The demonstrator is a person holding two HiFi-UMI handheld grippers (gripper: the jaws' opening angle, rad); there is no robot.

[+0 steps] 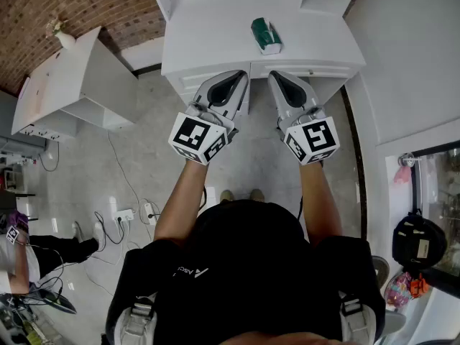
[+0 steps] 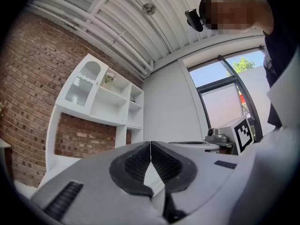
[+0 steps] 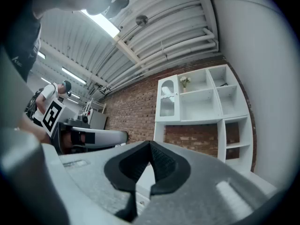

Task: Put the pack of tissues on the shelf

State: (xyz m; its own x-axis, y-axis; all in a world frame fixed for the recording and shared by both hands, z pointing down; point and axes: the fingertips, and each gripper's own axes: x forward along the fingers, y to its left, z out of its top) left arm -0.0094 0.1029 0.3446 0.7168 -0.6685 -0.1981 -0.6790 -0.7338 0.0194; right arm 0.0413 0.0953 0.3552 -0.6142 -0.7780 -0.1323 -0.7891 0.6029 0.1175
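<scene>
A green pack of tissues (image 1: 266,35) lies on the white desk top (image 1: 215,27), ahead of both grippers. My left gripper (image 1: 237,78) and right gripper (image 1: 277,77) hang side by side in front of the desk's front edge, apart from the pack. Each is shut with nothing between its jaws. In the left gripper view my left gripper (image 2: 150,144) points slightly upward at the white shelf unit (image 2: 101,102). The right gripper (image 3: 150,144) faces the same shelf unit (image 3: 204,107). The tissue pack is hidden in both gripper views.
A second white cabinet (image 1: 72,85) stands at the left against the brick wall (image 1: 43,6). Cables and a power strip (image 1: 126,214) lie on the floor. Another person (image 1: 21,250) sits at the far left. A window and door frame (image 1: 424,192) are on the right.
</scene>
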